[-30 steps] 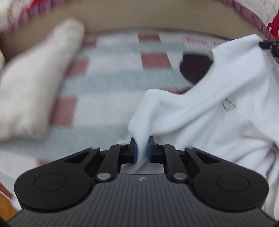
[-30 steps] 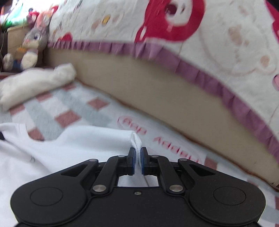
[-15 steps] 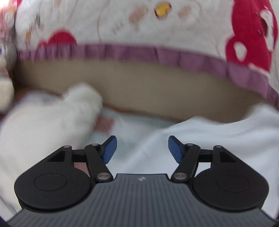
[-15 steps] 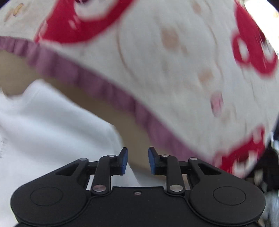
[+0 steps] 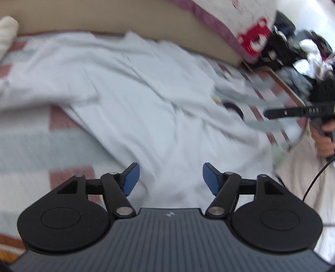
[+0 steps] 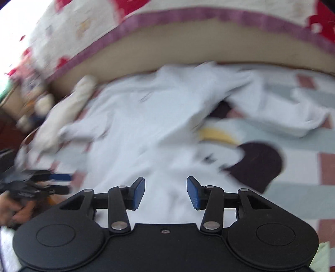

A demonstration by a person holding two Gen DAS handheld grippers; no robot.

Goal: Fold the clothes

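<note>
On a checked bed cover [image 5: 27,144] edged by a tan border, the white shirt [image 5: 146,94] lies spread but rumpled, seemingly unfolded through the blur, with the left hand-held gripper [image 5: 169,178] and right hand-held gripper [image 6: 165,193] both spread wide, holding nothing, above its near edge.

I was in a home, in a bedroom by the look of it. Under me lay a checked blanket [image 5: 31,144] of pink, grey and white squares. At twelve o'clock ran a cartoon-printed quilt with a purple frill [image 6: 230,15]. At ten o'clock sat a plush toy [image 6: 39,100], and at two o'clock a heap of clothes [image 5: 301,56].
</note>
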